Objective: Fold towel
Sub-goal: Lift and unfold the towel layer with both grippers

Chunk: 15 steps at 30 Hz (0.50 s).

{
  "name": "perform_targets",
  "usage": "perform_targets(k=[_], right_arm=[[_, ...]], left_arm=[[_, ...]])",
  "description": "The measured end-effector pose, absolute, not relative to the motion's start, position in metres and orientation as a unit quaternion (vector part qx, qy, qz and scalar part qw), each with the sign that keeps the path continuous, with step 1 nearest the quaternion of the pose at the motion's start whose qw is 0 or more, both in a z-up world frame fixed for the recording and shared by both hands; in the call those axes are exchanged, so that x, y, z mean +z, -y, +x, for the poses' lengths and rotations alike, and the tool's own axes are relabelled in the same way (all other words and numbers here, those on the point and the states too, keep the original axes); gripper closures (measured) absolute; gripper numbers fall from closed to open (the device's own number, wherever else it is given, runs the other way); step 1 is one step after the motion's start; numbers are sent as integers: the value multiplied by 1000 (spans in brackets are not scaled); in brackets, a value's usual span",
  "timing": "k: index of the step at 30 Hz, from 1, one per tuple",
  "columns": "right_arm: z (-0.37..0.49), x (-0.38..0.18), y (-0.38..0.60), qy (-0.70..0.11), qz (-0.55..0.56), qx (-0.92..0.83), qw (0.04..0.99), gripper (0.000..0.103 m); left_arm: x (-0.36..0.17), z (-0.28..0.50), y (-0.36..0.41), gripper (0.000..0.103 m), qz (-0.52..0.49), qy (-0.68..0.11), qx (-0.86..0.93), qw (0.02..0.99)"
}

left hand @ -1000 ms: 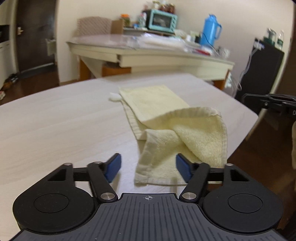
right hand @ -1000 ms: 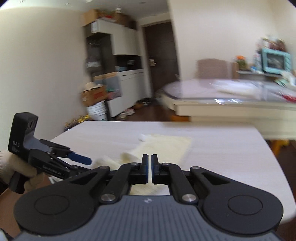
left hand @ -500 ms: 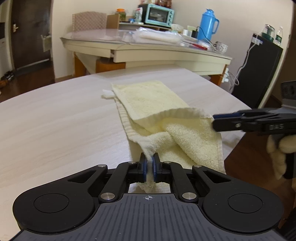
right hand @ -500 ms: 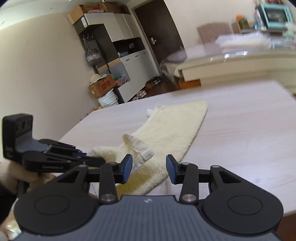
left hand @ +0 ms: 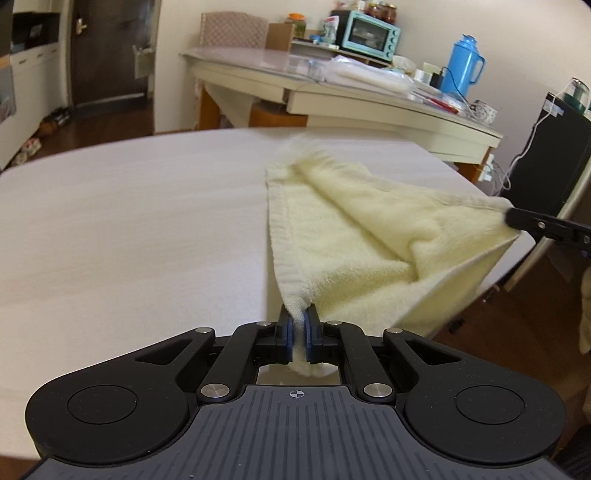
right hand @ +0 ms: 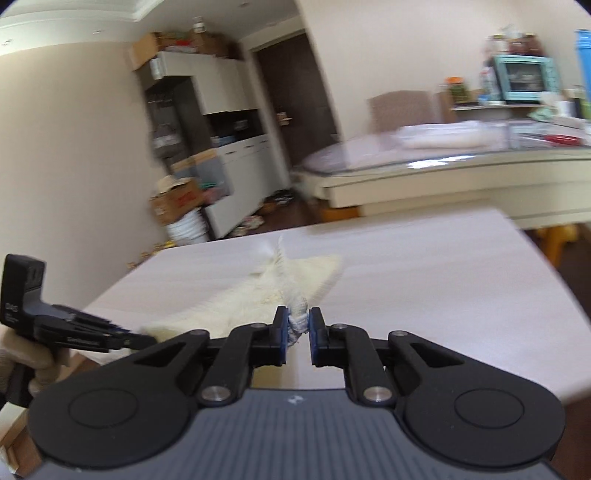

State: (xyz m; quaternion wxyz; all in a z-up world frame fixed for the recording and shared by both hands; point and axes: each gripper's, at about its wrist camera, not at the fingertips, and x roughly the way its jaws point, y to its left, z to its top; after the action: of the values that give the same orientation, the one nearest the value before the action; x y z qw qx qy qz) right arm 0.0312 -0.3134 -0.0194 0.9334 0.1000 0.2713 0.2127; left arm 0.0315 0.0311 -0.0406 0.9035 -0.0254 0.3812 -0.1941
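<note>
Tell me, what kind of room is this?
Probably a lived-in home dining room: a teal toaster oven and blue thermos jug on a cluttered table, shoes by the door, cardboard boxes.

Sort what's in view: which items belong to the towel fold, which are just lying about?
In the job:
towel
left tongs, shut on a near corner
right tongs, jaws just closing on the other near corner
table

Lying about:
toaster oven
blue flask
boxes
</note>
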Motion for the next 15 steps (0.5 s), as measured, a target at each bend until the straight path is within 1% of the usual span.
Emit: perform_targets(k=[6, 11, 13, 14, 15], right_arm=[[-5, -33, 314, -309, 92, 198, 925, 90], [-25, -31, 308, -307, 91, 204, 925, 90], [-23, -33, 304, -318, 86, 212, 920, 90], [-21, -34, 303, -320, 85, 214, 919, 88], [-21, -34, 304, -318, 86, 214, 920, 86]], left_arm=[[-40, 27, -24, 97, -6, -377, -194, 906], [-35, 22, -30, 96, -3, -371, -182, 911], [-35, 20, -30, 93, 2, -375, -185, 908], [-35, 20, -31, 89, 0, -376, -188, 907], [-34, 19, -36, 80, -6, -381, -197, 903]])
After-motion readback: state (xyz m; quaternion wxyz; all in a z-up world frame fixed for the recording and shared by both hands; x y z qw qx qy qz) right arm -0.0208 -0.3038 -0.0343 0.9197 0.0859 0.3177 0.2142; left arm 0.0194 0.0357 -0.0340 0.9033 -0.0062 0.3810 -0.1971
